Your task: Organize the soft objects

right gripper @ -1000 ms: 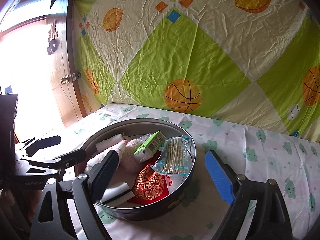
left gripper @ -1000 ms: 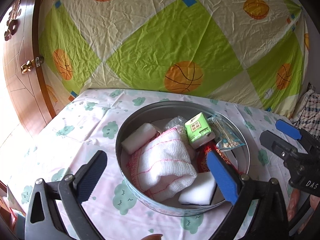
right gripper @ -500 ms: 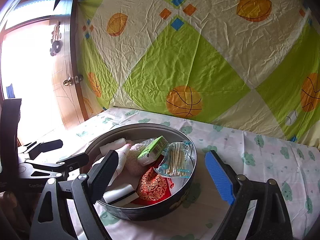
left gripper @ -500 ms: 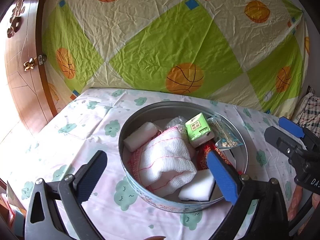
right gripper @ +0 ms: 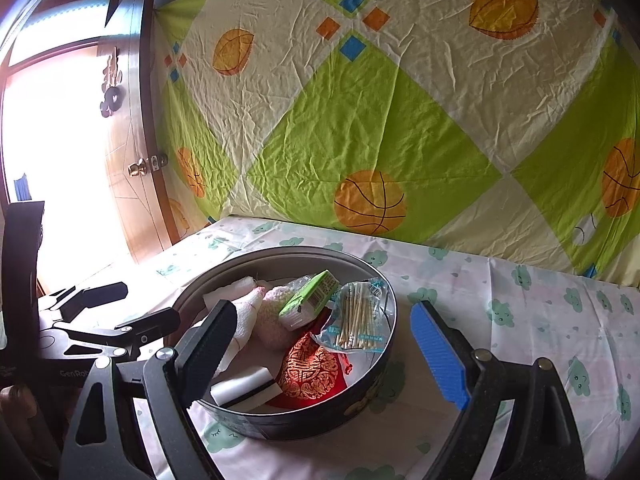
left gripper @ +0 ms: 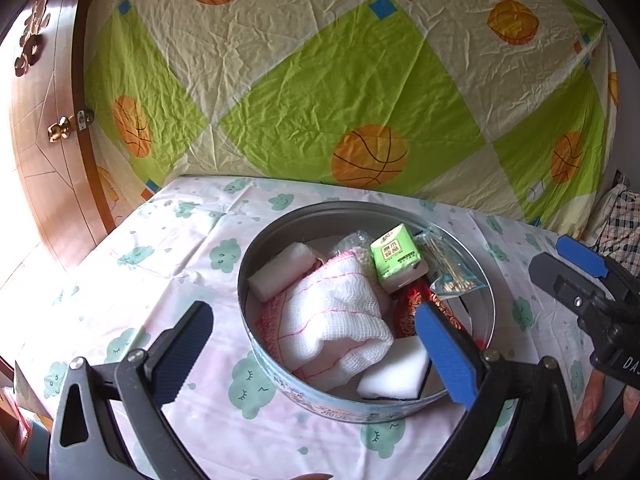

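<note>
Both sets of fingers stand spread and hold nothing: the left gripper hangs over the near rim of the round tin, the right gripper at its right side. Over the last second both have drawn back a little from the tin, whose contents lie as they did. The white cloth, two sponges, tissue pack, red pouch and cotton swabs all sit inside it on the bench. That fits either soft things already gathered in, or a mixed tin awaiting sorting
</note>
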The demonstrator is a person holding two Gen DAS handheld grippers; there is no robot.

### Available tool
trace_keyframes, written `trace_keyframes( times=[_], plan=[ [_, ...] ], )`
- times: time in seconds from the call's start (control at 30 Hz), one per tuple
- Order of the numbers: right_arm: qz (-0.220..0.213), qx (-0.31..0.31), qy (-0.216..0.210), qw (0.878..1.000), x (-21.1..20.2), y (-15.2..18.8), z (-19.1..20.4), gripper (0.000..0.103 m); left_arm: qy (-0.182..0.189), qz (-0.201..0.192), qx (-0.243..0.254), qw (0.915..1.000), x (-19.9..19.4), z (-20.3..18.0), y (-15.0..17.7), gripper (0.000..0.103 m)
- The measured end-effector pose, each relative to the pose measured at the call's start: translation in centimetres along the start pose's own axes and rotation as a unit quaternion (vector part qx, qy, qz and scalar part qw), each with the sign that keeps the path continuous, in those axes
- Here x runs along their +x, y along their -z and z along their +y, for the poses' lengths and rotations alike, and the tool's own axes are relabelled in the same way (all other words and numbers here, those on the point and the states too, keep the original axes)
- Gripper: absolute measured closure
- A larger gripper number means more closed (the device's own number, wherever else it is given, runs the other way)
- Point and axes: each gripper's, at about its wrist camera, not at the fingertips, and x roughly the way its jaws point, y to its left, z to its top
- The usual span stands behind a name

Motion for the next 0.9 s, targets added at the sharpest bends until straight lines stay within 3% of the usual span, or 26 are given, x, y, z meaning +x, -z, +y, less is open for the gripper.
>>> trace_keyframes(
  times=[0.9],
  plan=[
    [0.006, -0.001, -0.003, 1.000, 0.4, 0.1, 0.2, 0.013, -0.010, -0.002, -0.002, 1.0000, 0.4, 0.8, -0.2, 0.001]
  ],
)
